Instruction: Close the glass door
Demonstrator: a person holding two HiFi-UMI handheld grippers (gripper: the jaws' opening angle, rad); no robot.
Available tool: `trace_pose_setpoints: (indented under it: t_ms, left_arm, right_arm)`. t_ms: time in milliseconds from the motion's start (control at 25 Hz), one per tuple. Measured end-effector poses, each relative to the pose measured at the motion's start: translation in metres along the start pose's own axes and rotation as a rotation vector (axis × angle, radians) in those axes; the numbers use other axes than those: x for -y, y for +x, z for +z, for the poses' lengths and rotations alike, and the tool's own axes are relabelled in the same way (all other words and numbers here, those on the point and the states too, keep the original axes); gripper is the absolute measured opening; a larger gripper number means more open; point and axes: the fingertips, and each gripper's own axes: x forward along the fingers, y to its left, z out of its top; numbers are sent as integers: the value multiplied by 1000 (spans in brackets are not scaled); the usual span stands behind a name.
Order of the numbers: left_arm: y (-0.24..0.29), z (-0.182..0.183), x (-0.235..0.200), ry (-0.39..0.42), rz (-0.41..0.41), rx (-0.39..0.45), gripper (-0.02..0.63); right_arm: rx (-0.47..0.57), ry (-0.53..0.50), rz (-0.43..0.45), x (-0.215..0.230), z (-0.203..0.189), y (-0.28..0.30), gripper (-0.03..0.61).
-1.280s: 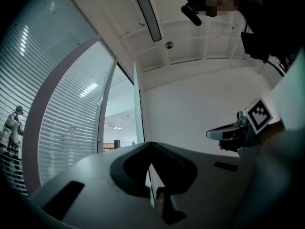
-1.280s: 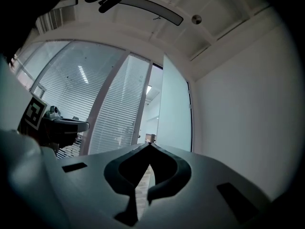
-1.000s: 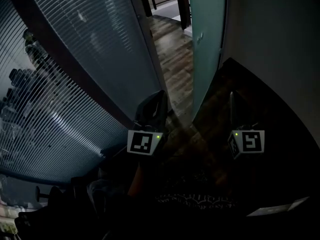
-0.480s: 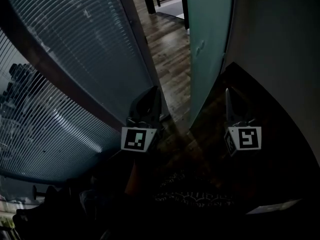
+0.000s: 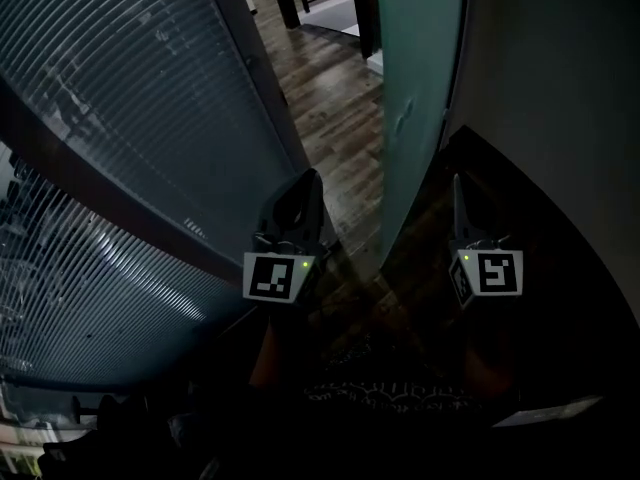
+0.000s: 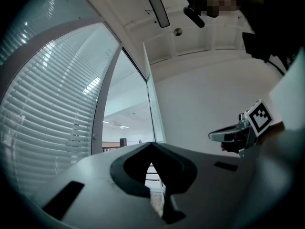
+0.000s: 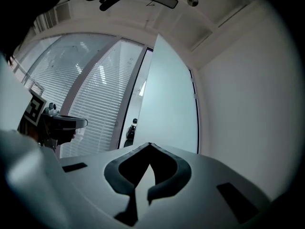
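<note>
The glass door (image 5: 415,78) is seen as a frosted pane in the upper middle of the head view. It is stood ajar, and a strip of wooden floor (image 5: 335,108) is shown between its free edge and the wall of blinds (image 5: 130,118) at the left. The left tongs (image 5: 306,183) are held at lower centre, just left of the door's lower edge. The right tongs (image 5: 457,186) are held at the lower right, below the pane's right side and beside the plain wall (image 5: 560,88). The door is touched by neither.

In the left gripper view the tongs (image 6: 151,144) are seen closed and empty, with the door's thin edge (image 6: 151,113) straight above them. In the right gripper view the tongs (image 7: 150,145) are likewise closed on nothing, and the pane (image 7: 167,94) is spread across the middle above them.
</note>
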Motion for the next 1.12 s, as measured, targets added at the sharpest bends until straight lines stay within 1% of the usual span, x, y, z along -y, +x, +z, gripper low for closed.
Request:
trace_pose_setpoints:
  t_ms: [120,320,520,680,840,960,1040,1120]
  left_arm:
    - [12,-2,-16,-3,-14,10,2]
    - [29,-9,-26,3,-21,10,2]
    - [45,-16,-44,-22,-18,-7,2]
    - [64,-22,-50,-6,-13,-12,2]
    - [80,-22,-62,-6,12,0,2]
    - [88,-23,-67,-10,19,2,2]
    - [93,-23,-71,-13,25,-3,2]
    - [96,-25,-75,-8,37,-13,2]
  right_arm:
    - [11,-8,-18,-2,-1,17,2]
    - [16,-11,-21,0,-4,35,2]
    - [10,10,-24,1,-5,65,2]
    - [14,12,-22,7,-10,93,2]
    - [24,3,-5,15,-15,112,2]
    - [2,10,15,19,-20,123,3]
    - [-28,23,53,18,-24,132,17]
    - [-66,39,109,16,-31,140,77]
